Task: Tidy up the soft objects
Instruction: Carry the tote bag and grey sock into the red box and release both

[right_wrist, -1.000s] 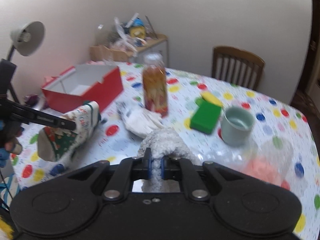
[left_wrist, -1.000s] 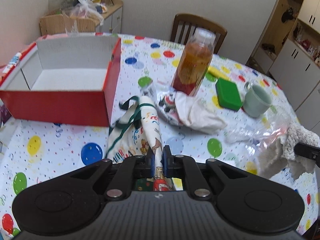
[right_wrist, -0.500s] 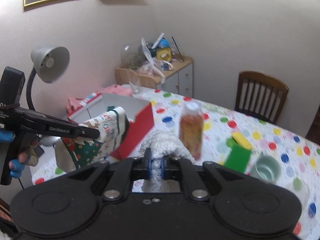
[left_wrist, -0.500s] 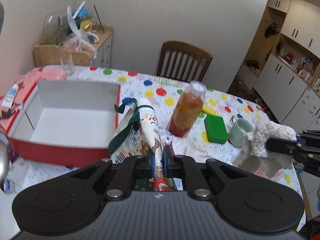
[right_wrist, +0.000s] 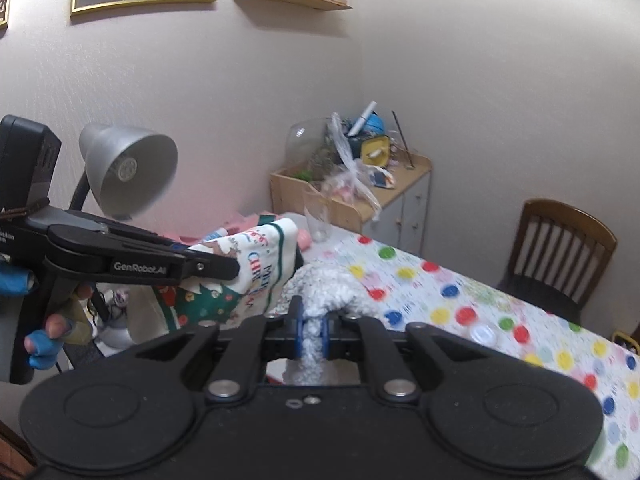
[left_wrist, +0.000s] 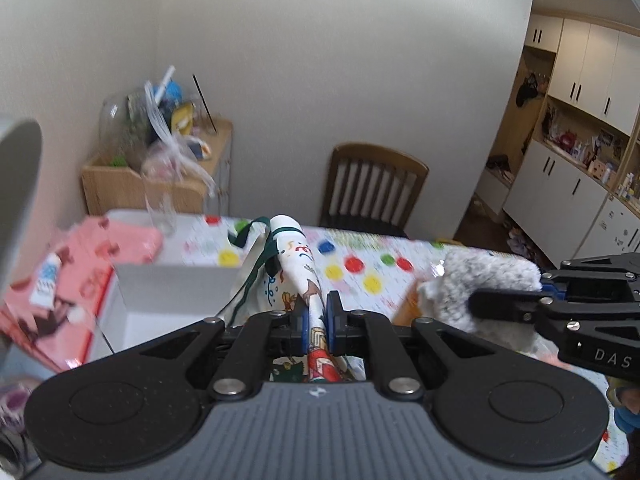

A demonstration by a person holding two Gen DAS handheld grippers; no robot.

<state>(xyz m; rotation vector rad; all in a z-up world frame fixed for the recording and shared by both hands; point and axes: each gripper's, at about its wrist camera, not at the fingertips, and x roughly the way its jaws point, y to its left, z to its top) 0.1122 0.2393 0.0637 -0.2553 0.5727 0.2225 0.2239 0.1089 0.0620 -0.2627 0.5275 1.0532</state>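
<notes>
My left gripper point(left_wrist: 317, 322) is shut on a printed Christmas cloth bag point(left_wrist: 294, 258) with green trim and holds it high above the table. The bag also shows in the right wrist view point(right_wrist: 256, 268), hanging from the left gripper point(right_wrist: 216, 266). My right gripper point(right_wrist: 311, 330) is shut on a fluffy white-grey cloth point(right_wrist: 326, 286) and holds it in the air; it shows at the right of the left wrist view point(left_wrist: 472, 280). The red box with a white inside point(left_wrist: 168, 292) lies below, at the left.
The table with a polka-dot cloth point(right_wrist: 460, 304) stretches to the right. A wooden chair point(left_wrist: 376, 188) stands behind it. A cluttered wooden cabinet point(right_wrist: 360, 188) is in the corner. A grey desk lamp point(right_wrist: 128, 168) stands at the left. Pink fabric point(left_wrist: 100, 248) lies beside the box.
Both grippers have risen well above the table with their cloths and moved left toward the box. The bottle, mug and green sponge have dropped out of view.
</notes>
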